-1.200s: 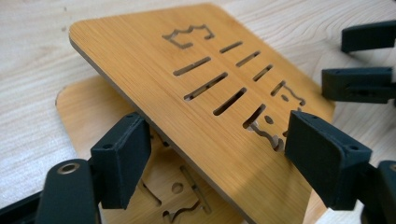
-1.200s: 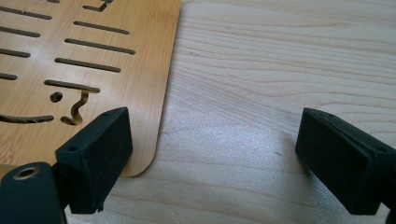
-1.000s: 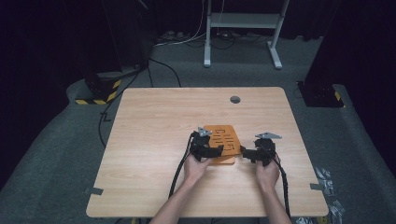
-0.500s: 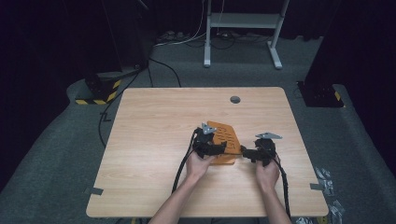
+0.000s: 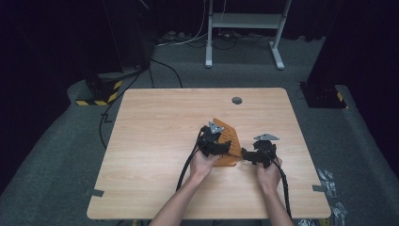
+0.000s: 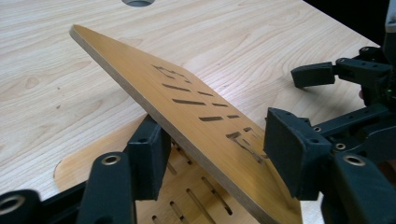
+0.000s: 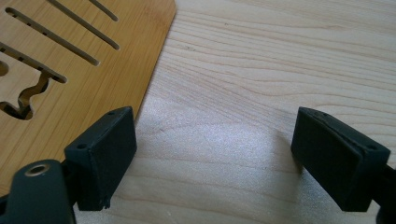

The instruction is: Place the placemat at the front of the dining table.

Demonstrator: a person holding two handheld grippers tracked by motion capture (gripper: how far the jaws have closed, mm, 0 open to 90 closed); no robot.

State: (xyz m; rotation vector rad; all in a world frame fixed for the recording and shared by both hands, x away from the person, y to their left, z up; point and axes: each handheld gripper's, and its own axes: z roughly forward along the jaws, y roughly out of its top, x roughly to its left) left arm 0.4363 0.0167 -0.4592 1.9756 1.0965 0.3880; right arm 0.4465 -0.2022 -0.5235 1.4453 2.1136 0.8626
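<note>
Two flat orange wooden boards with cut slots lie stacked at the table's middle right. The upper board (image 6: pixel 187 102) is tilted up off the lower board (image 6: pixel 196 196); in the high view the boards (image 5: pixel 231 134) sit between both hands. My left gripper (image 6: pixel 215 158) (image 5: pixel 214 141) straddles the tilted board. One pad is under it, the other against its top face, and the jaws have just been closing on it. My right gripper (image 7: pixel 215 158) (image 5: pixel 251 155) stands open on the bare tabletop beside the board's edge (image 7: pixel 70 70), with nothing between its pads.
The light wooden table (image 5: pixel 155 132) has a round cable hole (image 5: pixel 236 100) near its far edge. A black cable (image 5: pixel 186 165) trails from the left gripper toward the front. Wide bare wood lies to the left of the boards.
The left gripper has risen and shifted slightly right over the boards, its jaws narrowing. The upper board's edge has come up with it. The right gripper has not moved.
</note>
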